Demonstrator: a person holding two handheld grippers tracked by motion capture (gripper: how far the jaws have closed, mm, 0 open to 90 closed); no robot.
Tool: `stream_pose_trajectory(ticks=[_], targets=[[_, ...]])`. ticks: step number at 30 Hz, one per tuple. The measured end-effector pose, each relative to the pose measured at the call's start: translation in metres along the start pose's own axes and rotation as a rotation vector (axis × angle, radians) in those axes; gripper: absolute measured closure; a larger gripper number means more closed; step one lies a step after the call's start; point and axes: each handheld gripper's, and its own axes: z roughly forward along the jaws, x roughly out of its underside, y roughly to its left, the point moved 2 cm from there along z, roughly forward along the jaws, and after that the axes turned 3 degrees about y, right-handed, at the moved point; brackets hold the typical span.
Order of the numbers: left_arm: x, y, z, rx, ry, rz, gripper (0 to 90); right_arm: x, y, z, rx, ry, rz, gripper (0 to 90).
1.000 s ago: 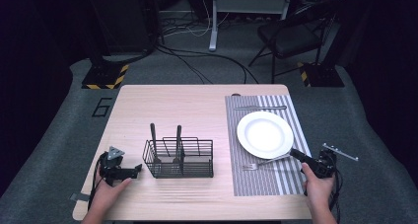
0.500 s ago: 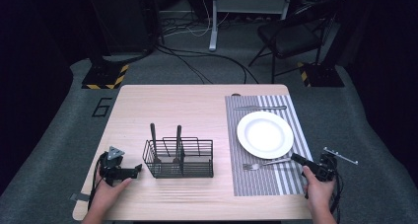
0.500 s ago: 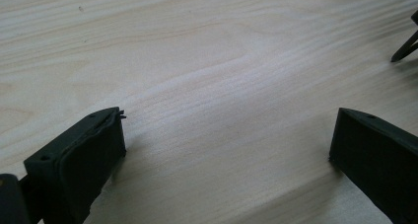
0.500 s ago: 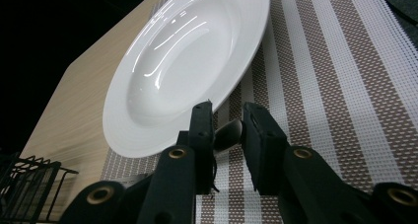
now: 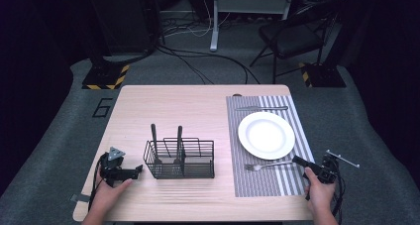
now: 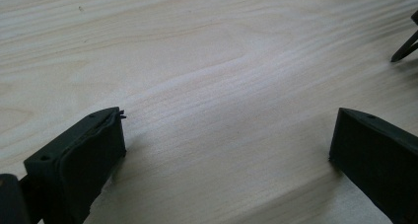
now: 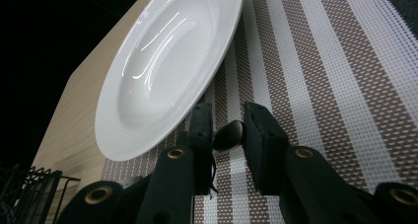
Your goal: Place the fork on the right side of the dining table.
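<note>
Fork lies flat on the striped placemat, just at six o'clock of the white plate, its tines pointing toward nine o'clock and its handle running toward three o'clock. The right gripper, held in the person's right hand at the bench's four o'clock corner, has its jaws either side of the handle's end. In the right gripper view, the rounded handle tip sits between the jaws of the right gripper, close against the right-hand one with a thin gap on the other side; the jaws have just been opening a little, so the fork rests on the mat rather than being squeezed. The plate's rim rises just beside the jaws at eleven o'clock in that view.

A knife lies across the placemat at twelve o'clock of the plate. A black wire basket stands on the bench near the middle, with two dark handles upright in it.

The left gripper rests at the bench's eight o'clock corner, held by the left hand, just at nine o'clock of the basket. In the left gripper view its jaws stand wide apart with bare wood between them.
</note>
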Motion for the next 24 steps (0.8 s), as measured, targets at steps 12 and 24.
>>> stream_pose_trajectory(ticks=[12, 24], targets=[[0.0000, 0.0000, 0.0001, 0.002, 0.000, -0.001, 0.1, -0.0001, -0.0038, -0.0007, 0.029, -0.004, 0.010, 73.3], [0.0000, 0.0000, 0.0000, 0.000, 0.000, 0.000, 0.2, -0.0021, -0.0014, -0.0046, 0.112, -0.032, -0.085, 69.2]])
